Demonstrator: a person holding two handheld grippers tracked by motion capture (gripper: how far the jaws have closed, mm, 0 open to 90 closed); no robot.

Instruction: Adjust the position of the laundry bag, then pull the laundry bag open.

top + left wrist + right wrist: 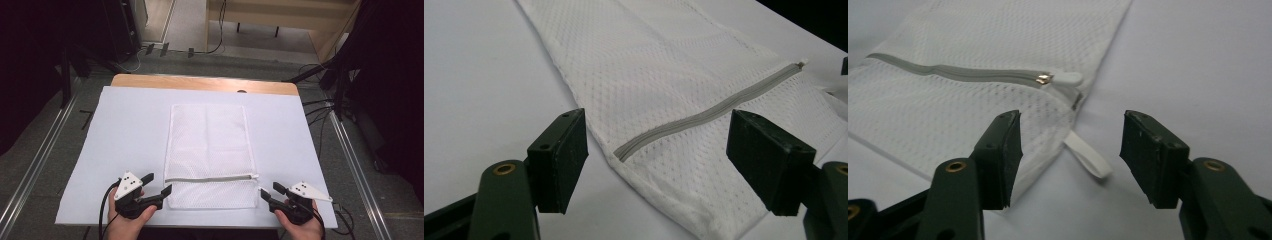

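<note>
Mesh bag (pixel 207 150) lies flat mid-table (pixel 125 130), its grey zipper (pixel 210 178) closed across the near end. Left gripper (pixel 157 185) sits beside the bag's left edge, jaws wide apart and empty; right gripper (pixel 269 193) likewise, facing the zipper pull (pixel 1044 78). Likely next: pin the fabric, pinch that pull.

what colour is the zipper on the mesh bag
Grey zipper on a white bag, clearest in the left gripper view.
</note>
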